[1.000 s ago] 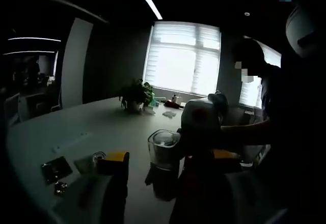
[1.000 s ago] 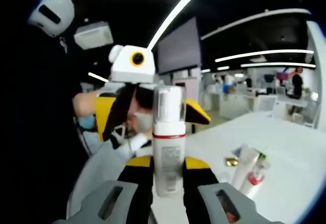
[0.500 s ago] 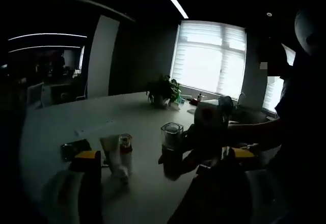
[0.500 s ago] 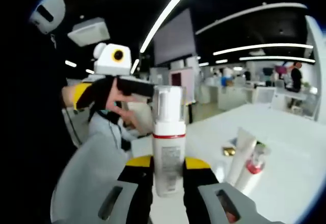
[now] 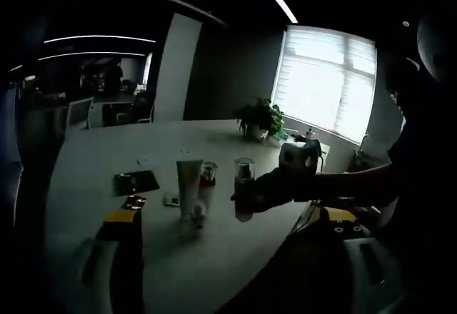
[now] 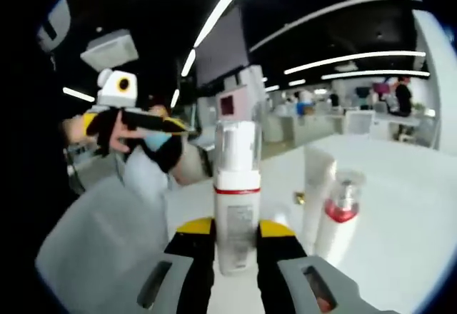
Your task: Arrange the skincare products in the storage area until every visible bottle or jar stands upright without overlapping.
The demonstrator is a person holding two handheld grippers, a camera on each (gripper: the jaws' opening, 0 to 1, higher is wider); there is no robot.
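In the right gripper view I am seeing my right gripper [image 6: 235,241] clamping a white pump bottle [image 6: 236,203]; the yellow-tipped fingers [image 6: 196,246] are pressing its lower body from both sides, and the bottle is standing upright with its clear cap on top and a red band below the cap. At about 3 o'clock from it, a white tube [image 6: 315,189] and a small clear-capped bottle with a red collar [image 6: 337,214] are standing upright just beside each other on the white tabletop [image 6: 400,207]. At about 10 o'clock, the left gripper [image 6: 132,120] is hanging in the air, well apart from the bottle.

In the dim left gripper view, the same pump bottle [image 5: 243,189] is sitting upright over the tabletop [image 5: 100,157] near the centre, with the right gripper [image 5: 289,178] reaching in from 3 o'clock and holding it. Just at 9 o'clock of it the tube [image 5: 189,185] and the red-collared bottle [image 5: 207,189] are standing side by side. Further toward 9 o'clock a dark flat packet [image 5: 136,182] is lying on the tabletop, with a small glinting item [image 5: 133,202] near it. A potted plant [image 5: 260,118] is sitting at the far edge by the window [image 5: 325,82]. My left gripper's own fingers [image 5: 123,225] are spread wide, holding nothing.
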